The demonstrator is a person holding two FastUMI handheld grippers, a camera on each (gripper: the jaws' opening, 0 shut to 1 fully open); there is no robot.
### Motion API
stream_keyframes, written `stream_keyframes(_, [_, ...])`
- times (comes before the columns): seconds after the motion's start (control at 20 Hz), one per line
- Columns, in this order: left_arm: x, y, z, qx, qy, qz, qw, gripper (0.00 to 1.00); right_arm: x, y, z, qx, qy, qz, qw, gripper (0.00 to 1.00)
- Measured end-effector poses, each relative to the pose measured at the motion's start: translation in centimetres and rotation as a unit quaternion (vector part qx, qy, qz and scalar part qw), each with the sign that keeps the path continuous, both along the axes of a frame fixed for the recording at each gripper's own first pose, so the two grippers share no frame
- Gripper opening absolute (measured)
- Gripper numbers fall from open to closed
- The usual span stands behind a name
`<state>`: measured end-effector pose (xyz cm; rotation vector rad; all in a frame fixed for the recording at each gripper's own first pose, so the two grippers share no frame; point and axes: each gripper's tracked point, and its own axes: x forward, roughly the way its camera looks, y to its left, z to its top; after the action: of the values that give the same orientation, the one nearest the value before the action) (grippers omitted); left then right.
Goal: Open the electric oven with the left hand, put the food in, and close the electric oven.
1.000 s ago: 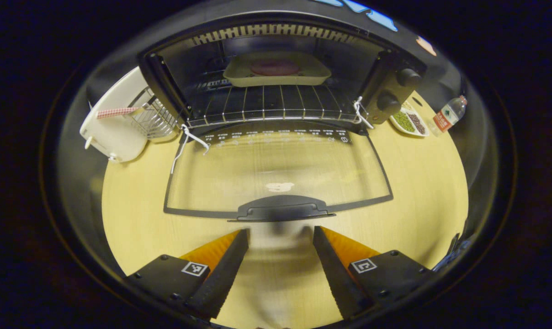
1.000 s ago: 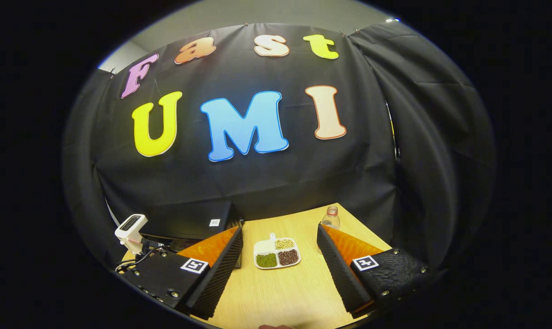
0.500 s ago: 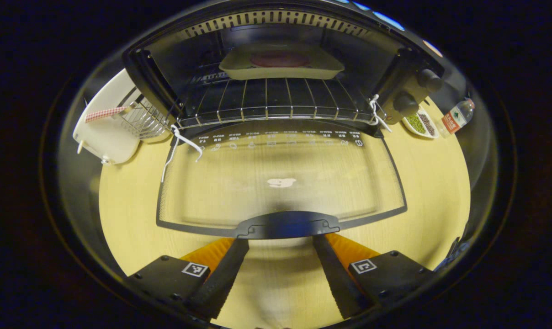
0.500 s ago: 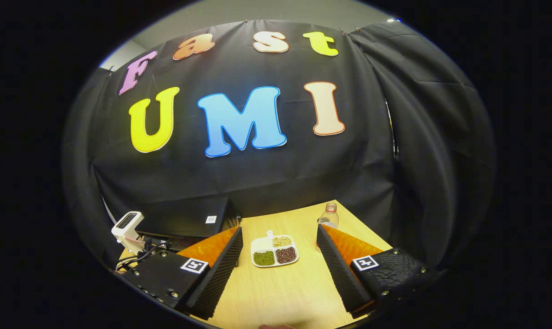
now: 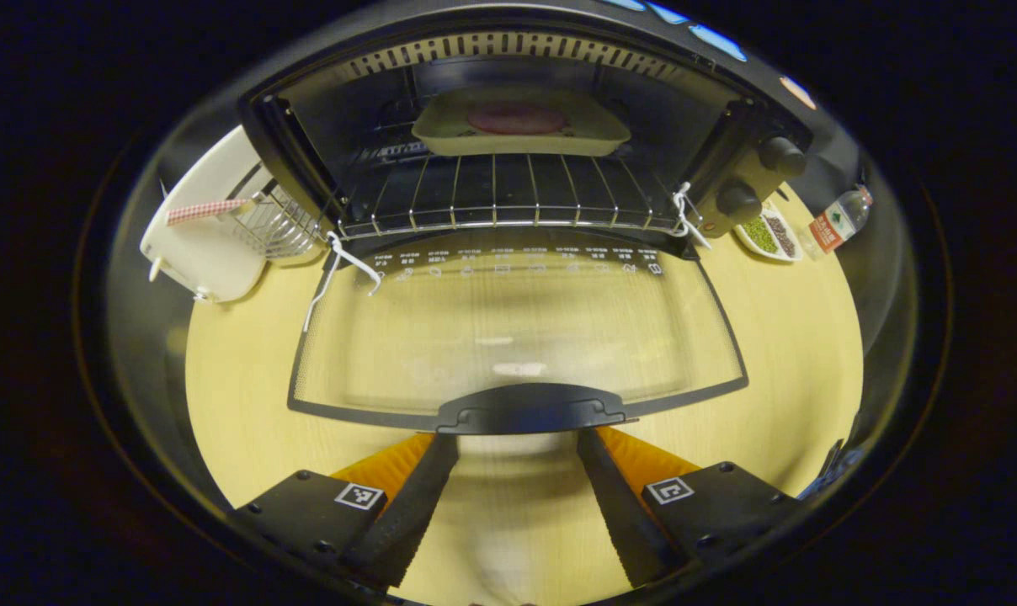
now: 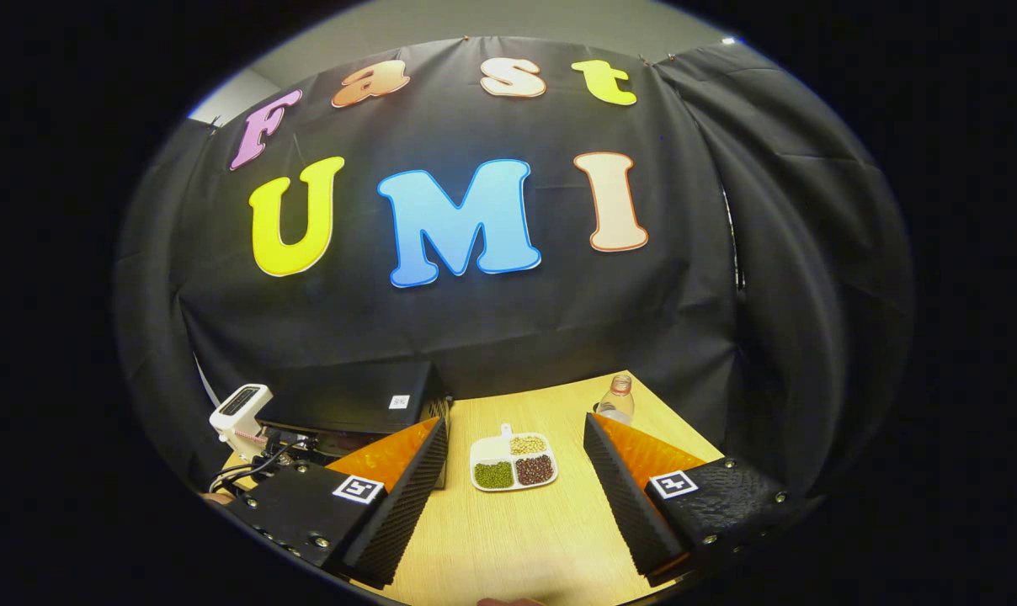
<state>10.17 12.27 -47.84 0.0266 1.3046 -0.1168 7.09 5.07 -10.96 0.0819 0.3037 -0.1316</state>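
The black electric oven (image 5: 732, 143) stands with its glass door (image 5: 517, 328) folded down flat toward me. On the wire rack inside sits a pale tray (image 5: 597, 135) holding a round reddish piece of food (image 5: 517, 119). My left gripper (image 5: 517, 442) is open, its fingertips just beneath the door's dark handle (image 5: 532, 408), one on each side of the handle's middle. My right gripper (image 6: 514, 421) is open with nothing in it, held over the table to the right of the oven (image 6: 348, 396), whose top and side show at lower left.
A white appliance (image 5: 205, 244) with a wire basket (image 5: 277, 223) stands left of the oven. A divided dish of beans (image 6: 513, 463) and a plastic bottle (image 6: 616, 402) sit on the wooden table (image 5: 778, 337) to the oven's right. Black cloth walls close the booth.
My left gripper has come forward to the lowered door, so its fingertips now sit under the handle instead of short of it. The right gripper has only drifted slightly.
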Motion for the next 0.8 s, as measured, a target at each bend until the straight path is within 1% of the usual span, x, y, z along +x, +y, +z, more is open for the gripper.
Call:
stream_keyframes(0.4, [-0.1,0.0,2.7,-0.004,-0.037,0.003,0.999,1.0,-0.4,-0.1,0.2,0.003,-0.005,0.004,1.0,0.99])
stream_keyframes(0.45, [-0.2,0.0,3.0,-0.006,-0.04,0.003,0.999,0.97,-0.5,0.0,0.2,0.006,-0.003,0.005,1.0,0.99])
stream_keyframes(0.6, [0.1,-0.1,3.7,-0.007,-0.053,0.004,0.999,0.98,-0.7,0.2,0.1,0.012,0.002,0.012,1.0,0.99])
stream_keyframes(0.65, [0.4,-0.2,4.2,-0.007,-0.062,0.006,0.998,0.98,-0.7,0.2,0.3,0.011,0.002,0.015,1.0,0.99])
stream_keyframes(0.7, [0.6,-0.2,4.3,-0.008,-0.069,0.009,0.998,1.0,-0.8,0.2,0.3,0.008,0.001,0.017,1.0,0.99])
stream_keyframes(0.8, [1.0,-0.1,4.7,-0.009,-0.077,0.021,0.997,1.0,-0.9,0.1,0.4,0.005,0.002,0.021,1.0,0.99])
